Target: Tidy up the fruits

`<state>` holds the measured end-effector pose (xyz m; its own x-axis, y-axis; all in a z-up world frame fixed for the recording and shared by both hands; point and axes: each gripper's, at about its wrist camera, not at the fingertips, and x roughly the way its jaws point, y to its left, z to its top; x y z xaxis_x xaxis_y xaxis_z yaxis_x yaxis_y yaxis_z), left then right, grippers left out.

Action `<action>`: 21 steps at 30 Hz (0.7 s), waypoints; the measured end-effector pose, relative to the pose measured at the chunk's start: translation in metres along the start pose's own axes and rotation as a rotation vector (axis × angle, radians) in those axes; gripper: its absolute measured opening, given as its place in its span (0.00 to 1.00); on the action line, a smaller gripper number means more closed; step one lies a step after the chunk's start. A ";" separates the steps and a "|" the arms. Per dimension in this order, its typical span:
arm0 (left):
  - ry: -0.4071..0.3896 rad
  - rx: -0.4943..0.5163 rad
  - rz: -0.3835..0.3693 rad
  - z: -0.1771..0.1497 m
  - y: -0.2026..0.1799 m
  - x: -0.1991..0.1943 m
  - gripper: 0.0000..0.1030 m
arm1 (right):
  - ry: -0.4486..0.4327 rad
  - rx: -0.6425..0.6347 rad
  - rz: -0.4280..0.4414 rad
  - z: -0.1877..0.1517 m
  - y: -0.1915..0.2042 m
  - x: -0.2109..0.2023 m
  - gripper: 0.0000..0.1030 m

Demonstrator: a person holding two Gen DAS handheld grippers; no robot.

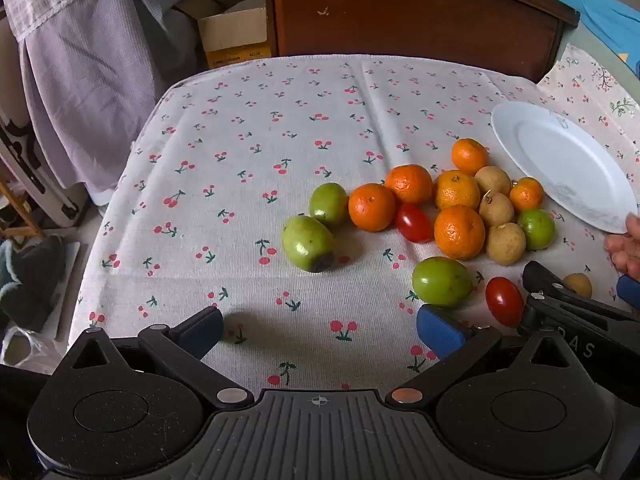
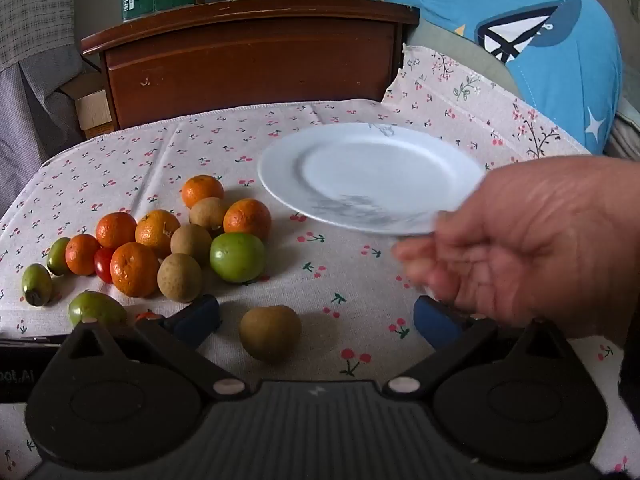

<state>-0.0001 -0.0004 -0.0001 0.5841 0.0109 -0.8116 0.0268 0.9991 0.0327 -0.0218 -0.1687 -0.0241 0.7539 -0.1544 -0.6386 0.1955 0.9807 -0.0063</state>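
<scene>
step: bare hand (image 2: 520, 248) sets plate (image 2: 372, 176) on bench (image 2: 340, 280) right of fruit pile (image 2: 168, 240) | left tool (image 1: 320, 328) and right tool (image 2: 316, 316) both released, empty | advice: land plate flat, clear of loose brown fruit (image 2: 270, 333)

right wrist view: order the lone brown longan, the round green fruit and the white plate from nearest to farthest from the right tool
1. Lone brown longan: sits on the cloth between the open fingers of the right tool, slightly left of centre.
2. Round green fruit: further out and to the left, at the right edge of the fruit pile.
3. White plate: farthest, ahead and to the right, with a bare hand at its near edge.
</scene>
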 end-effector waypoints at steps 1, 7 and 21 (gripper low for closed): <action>0.002 -0.001 -0.002 0.000 0.000 0.000 1.00 | -0.002 -0.003 -0.002 0.000 0.000 0.000 0.99; 0.002 -0.006 0.000 0.002 -0.003 0.002 1.00 | -0.002 -0.001 -0.001 0.000 0.000 0.000 0.99; 0.013 -0.009 -0.013 -0.002 0.000 -0.002 1.00 | -0.002 -0.001 0.000 0.000 0.000 0.001 0.99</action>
<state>-0.0027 -0.0008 0.0005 0.5734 -0.0013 -0.8193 0.0269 0.9995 0.0172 -0.0217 -0.1685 -0.0248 0.7551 -0.1551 -0.6370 0.1954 0.9807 -0.0071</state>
